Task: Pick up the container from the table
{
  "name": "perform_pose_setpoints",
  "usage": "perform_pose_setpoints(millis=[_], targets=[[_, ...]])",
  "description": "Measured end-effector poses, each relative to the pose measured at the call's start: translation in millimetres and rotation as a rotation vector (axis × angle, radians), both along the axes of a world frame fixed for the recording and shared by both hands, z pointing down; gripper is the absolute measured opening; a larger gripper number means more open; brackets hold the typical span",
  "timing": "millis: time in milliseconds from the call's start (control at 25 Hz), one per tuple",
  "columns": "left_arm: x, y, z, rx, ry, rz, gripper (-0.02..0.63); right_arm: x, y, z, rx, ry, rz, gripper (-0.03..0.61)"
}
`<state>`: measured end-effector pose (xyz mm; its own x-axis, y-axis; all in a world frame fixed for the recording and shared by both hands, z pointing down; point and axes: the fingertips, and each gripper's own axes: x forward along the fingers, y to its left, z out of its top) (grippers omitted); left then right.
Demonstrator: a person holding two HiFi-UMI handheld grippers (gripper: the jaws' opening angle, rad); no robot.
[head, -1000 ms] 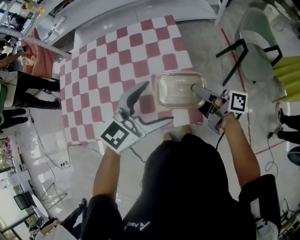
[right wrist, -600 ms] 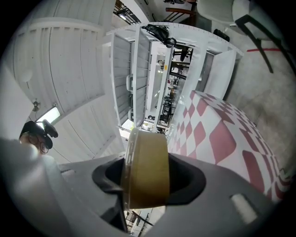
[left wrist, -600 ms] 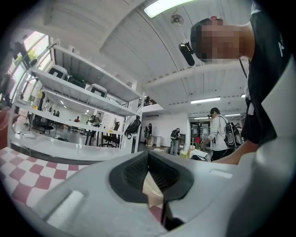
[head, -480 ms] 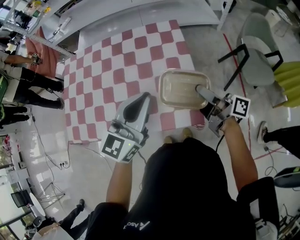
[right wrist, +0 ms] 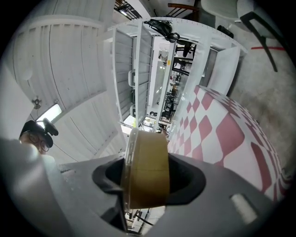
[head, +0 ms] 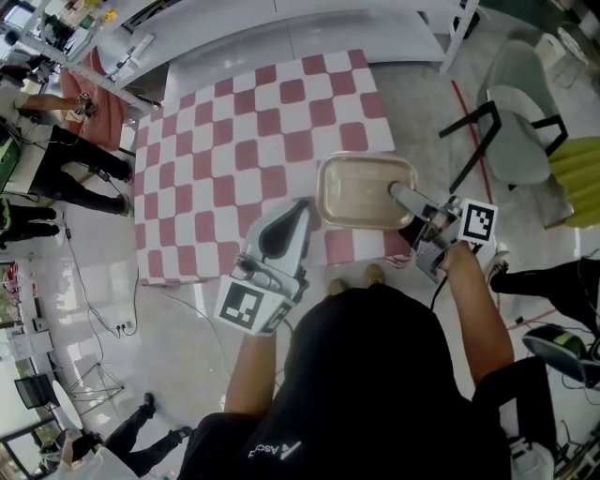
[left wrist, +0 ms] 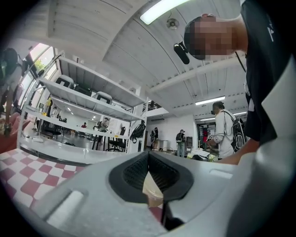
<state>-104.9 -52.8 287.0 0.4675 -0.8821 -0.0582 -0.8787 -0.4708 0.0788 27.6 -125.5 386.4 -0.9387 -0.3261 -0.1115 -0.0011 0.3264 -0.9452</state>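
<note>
A shallow beige container (head: pixel 356 192) with a clear rim hangs over the near right part of the pink-and-white checkered table (head: pixel 234 131). My right gripper (head: pixel 396 195) is shut on its right wall. In the right gripper view the container (right wrist: pixel 145 166) stands edge-on between the black pads (right wrist: pixel 185 178) of that gripper (right wrist: pixel 147 172). My left gripper (head: pixel 300 212) is shut with nothing between its fingers, and its tips lie just left of the container's near left corner. In the left gripper view its jaws (left wrist: pixel 149 172) meet, and a sliver of the beige container (left wrist: pixel 151 192) shows beyond them.
A grey chair (head: pixel 516 122) and a yellow-green seat (head: pixel 577 169) stand on the floor to the right. A long white counter (head: pixel 281 28) runs behind the table. People (head: pixel 56 159) stand at the far left. The table's near edge lies just below the container.
The left gripper's jaws were wide open a second ago and are now shut. It has swung right and forward toward the container. The right gripper keeps its hold and has hardly moved.
</note>
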Motion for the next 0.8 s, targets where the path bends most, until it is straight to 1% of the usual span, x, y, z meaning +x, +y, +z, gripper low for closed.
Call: perform_pose_setpoints(millis=[200,400,800], targets=[[-8,2,1,-0.004,0.01,-0.017,0.011,-10,2,3,-0.027,-0.006,-0.025,0.212],[-13,5,5,-0.014,0.012,-0.03,0.011,-17,3,8,-0.032,0.003,-0.047,0.212],[-12,4,10,-0.028,0.017,-0.025,0.011,-19,-1,10,-0.037,0.009,-0.058,0.212]])
